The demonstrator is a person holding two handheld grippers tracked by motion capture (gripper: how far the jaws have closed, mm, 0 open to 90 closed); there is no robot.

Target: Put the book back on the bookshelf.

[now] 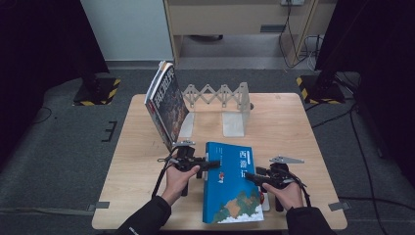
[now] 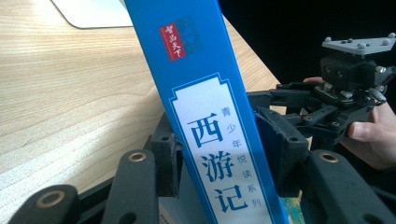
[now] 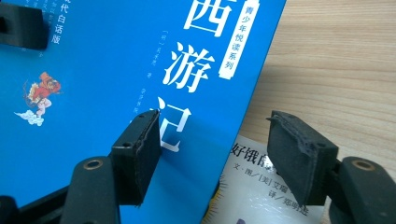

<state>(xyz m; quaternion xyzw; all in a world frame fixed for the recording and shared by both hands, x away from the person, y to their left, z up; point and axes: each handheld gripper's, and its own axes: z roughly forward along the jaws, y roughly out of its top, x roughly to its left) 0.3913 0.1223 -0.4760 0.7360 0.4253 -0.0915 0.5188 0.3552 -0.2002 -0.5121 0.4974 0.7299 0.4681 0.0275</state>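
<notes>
The blue book [image 1: 230,183] is taken as the landmark; it lies flat near the table's [image 1: 293,122] front edge, long axis running away from the person. At its left edge, the left gripper [image 1: 208,165] is clamped on the spine. At its right edge, the right gripper [image 1: 250,176] is parted, one jaw over the cover. A second book [image 3: 261,186] is seen beneath.
</notes>
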